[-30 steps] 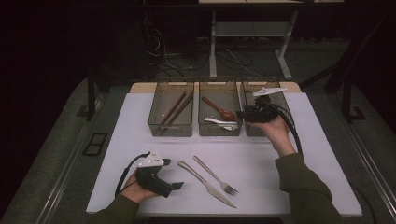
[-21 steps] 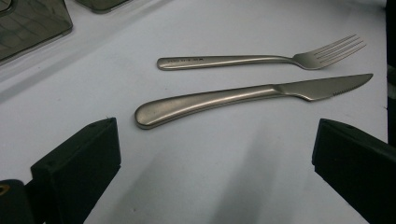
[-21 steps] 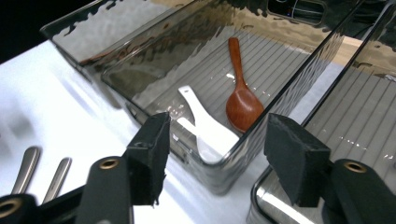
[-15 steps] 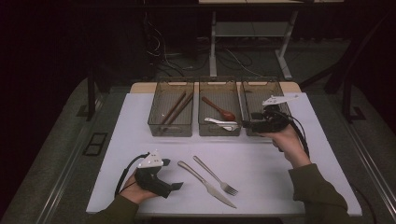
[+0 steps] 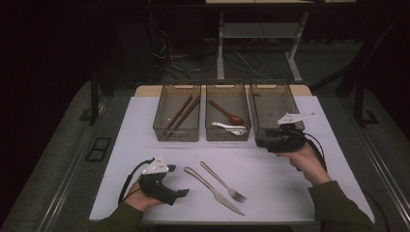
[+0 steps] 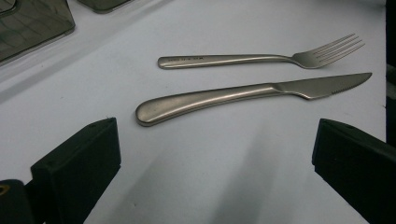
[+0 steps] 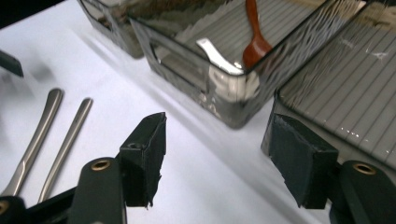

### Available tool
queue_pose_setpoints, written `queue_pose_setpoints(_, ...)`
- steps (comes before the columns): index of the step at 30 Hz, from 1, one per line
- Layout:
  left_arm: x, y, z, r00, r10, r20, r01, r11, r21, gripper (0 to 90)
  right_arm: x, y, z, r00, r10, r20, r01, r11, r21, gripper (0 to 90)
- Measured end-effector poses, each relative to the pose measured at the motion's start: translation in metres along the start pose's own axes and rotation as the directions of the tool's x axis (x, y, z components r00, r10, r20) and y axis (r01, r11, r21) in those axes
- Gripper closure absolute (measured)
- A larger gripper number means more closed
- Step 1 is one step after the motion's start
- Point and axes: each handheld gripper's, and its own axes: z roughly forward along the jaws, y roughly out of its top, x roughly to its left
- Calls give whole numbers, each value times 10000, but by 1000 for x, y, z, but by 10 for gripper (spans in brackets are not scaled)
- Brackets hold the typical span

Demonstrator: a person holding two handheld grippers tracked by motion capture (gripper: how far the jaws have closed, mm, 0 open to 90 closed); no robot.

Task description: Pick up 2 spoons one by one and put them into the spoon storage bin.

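Knife and fork lay side by side, just right of left gripper, ahead of its wide-open, empty jaws. Right gripper, well apart from the knife, beside the right bin; jaws just opening, holding nothing.

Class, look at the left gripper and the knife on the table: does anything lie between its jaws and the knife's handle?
Nothing visible does. The left gripper stands open, and bare white table runs from its jaws to the knife. The fork lies beyond the knife, not in the way.
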Motion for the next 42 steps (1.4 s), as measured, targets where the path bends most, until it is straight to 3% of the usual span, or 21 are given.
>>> queue_pose_setpoints(20,-1,0,0,10000,-4,4,4,10000,-19,2,21,-29,-5,9990,-338,-284,357,9970,690,365)
queue_pose_setpoints(42,-1,0,0,10000,-8,20,8,10000,-18,2,44,-28,7,9940,-679,-860,788,9883,1304,366)
